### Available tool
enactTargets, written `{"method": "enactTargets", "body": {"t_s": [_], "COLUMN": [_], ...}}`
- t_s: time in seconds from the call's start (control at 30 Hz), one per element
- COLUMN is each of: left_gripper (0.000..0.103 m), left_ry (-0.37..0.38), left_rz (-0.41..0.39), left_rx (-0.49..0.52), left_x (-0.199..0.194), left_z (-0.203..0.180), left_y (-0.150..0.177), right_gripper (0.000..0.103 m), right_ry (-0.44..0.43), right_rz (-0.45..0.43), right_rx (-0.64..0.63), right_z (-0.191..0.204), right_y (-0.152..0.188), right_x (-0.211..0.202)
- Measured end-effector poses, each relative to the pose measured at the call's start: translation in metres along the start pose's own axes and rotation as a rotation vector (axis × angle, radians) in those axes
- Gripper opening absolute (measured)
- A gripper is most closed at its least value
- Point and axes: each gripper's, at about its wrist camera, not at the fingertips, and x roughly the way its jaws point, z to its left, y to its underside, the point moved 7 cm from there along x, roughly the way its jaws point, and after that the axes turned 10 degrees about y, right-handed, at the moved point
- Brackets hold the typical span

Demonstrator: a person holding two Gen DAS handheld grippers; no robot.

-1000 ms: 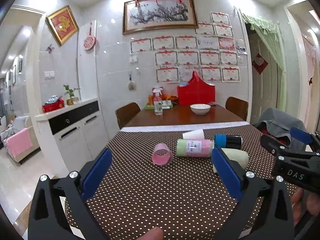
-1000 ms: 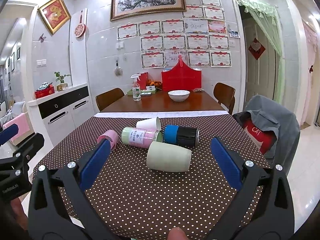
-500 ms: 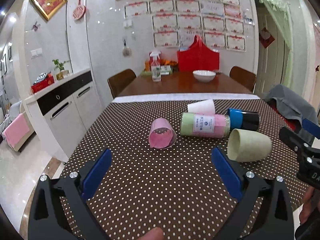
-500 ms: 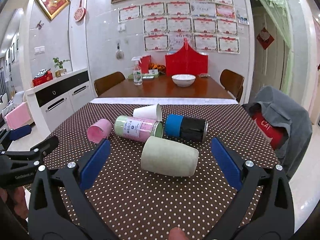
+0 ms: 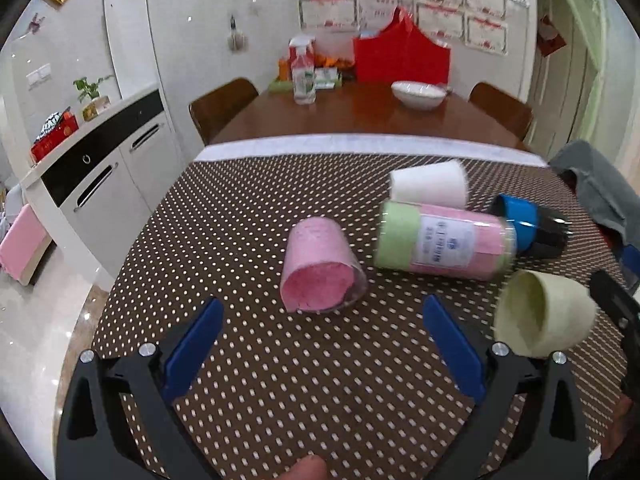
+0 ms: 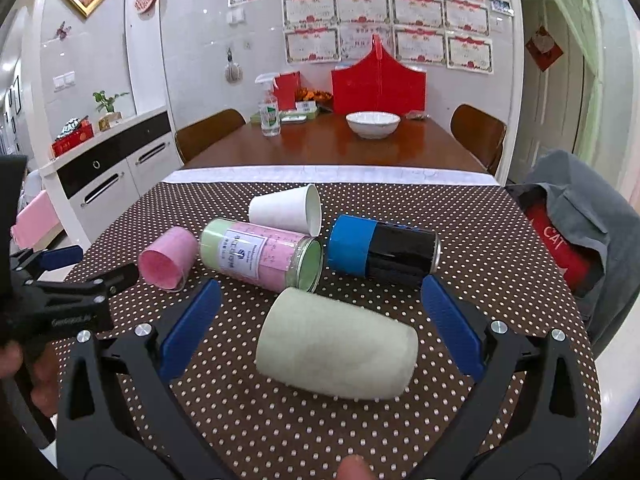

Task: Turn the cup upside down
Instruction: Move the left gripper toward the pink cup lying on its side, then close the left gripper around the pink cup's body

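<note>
Several cups lie on their sides on the brown dotted tablecloth (image 5: 248, 220). A pink cup (image 5: 320, 270) lies just ahead of my open, empty left gripper (image 5: 324, 332), its mouth toward me. A pale green cup (image 6: 336, 350) lies between the fingers of my open, empty right gripper (image 6: 320, 312); nothing touches it. It also shows in the left wrist view (image 5: 542, 312). A white paper cup (image 6: 286, 210), a green-and-pink labelled jar (image 6: 264, 254) and a blue-and-black can (image 6: 382, 250) lie behind. The left gripper (image 6: 72, 276) shows at the left of the right wrist view.
A wooden table (image 6: 340, 148) behind holds a white bowl (image 6: 372, 124), a spray bottle (image 6: 269, 114) and a red box (image 6: 378, 86). A chair with grey clothing (image 6: 580, 220) stands at the right. White cabinets (image 5: 104, 184) stand at the left.
Both grippers have moved forward and lower over the table. The pink cup is now close to the left gripper and the pale green cup sits between the right fingers. Both stay open.
</note>
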Motion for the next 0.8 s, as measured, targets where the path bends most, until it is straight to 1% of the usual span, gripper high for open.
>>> {"method": "enactTargets", "body": {"t_s": [0.17, 0.23, 0.4, 0.57, 0.67, 0.8], "left_gripper": [0.098, 0.098, 0.098, 0.098, 0.098, 0.098], "left_ry": [0.004, 0.019, 0.024, 0.042, 0.07, 0.057], "left_rz": [0.079, 0.118, 0.175, 0.243, 0.307, 0.311], "left_rx": [-0.026, -0.041, -0.062, -0.097, -0.127, -0.106], "left_x": [0.031, 0.043, 0.064, 0.092, 0.111, 0.122], "left_z": [0.012, 0.016, 0.024, 0.036, 0.039, 0.04], "left_y": [-0.011, -0.015, -0.026, -0.033, -0.029, -0.033], "right_gripper": [0.098, 0.098, 0.098, 0.098, 0.098, 0.098], "right_ry": [-0.011, -0.019, -0.027, -0.041, -0.048, -0.058], "right_rz": [0.051, 0.068, 0.077, 0.089, 0.094, 0.099], "right_rx": [-0.012, -0.013, -0.023, -0.02, -0.019, -0.01], "right_z": [0.006, 0.009, 0.015, 0.021, 0.024, 0.026], "right_y": [-0.008, -0.013, -0.026, -0.03, -0.031, -0.031], "right_x": [0.027, 0.034, 0.05, 0.062, 0.067, 0.072]}}
